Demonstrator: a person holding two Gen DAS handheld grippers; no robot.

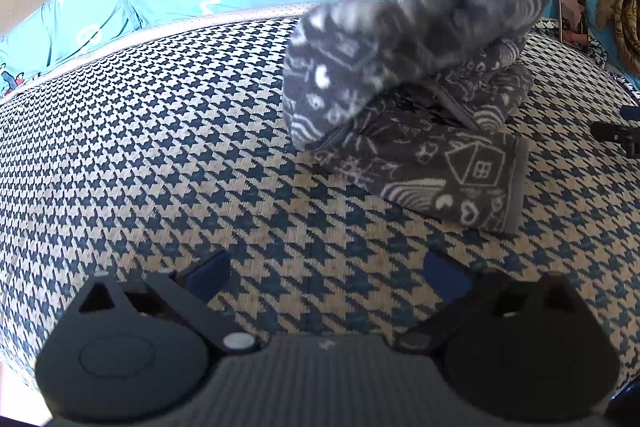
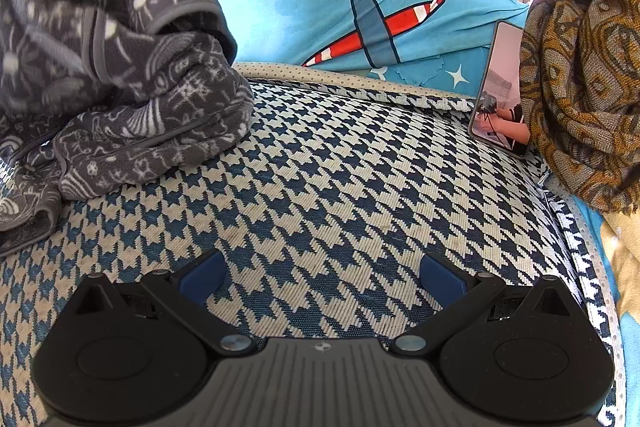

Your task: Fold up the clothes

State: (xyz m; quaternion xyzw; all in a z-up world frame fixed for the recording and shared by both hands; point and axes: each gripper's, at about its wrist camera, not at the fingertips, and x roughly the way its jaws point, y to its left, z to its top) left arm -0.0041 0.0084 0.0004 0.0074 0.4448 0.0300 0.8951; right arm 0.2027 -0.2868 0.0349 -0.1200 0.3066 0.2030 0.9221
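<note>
We've got bare houndstooth cushion ahead of both hand-held grippers, so plenty of room to slide forward. The grey patterned garment piles up and blocks the middle, the brown woven scarf and propped phone crowd the right edge, and the blue blanket walls off the back.

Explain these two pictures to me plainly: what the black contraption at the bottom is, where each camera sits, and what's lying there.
There is no robot: a person holds one two-finger gripper in each hand, each with a fisheye camera looking along its fingers. The left wrist view shows the left gripper, the right wrist view the right gripper; both have blue-padded fingers spread open and hold nothing. Below them is a blue-and-cream houndstooth woven cover. On it lies a crumpled dark grey fleece garment with white doodle print, not yet folded. At the right stand a propped phone and a brown-and-gold patterned woven cloth.
</note>
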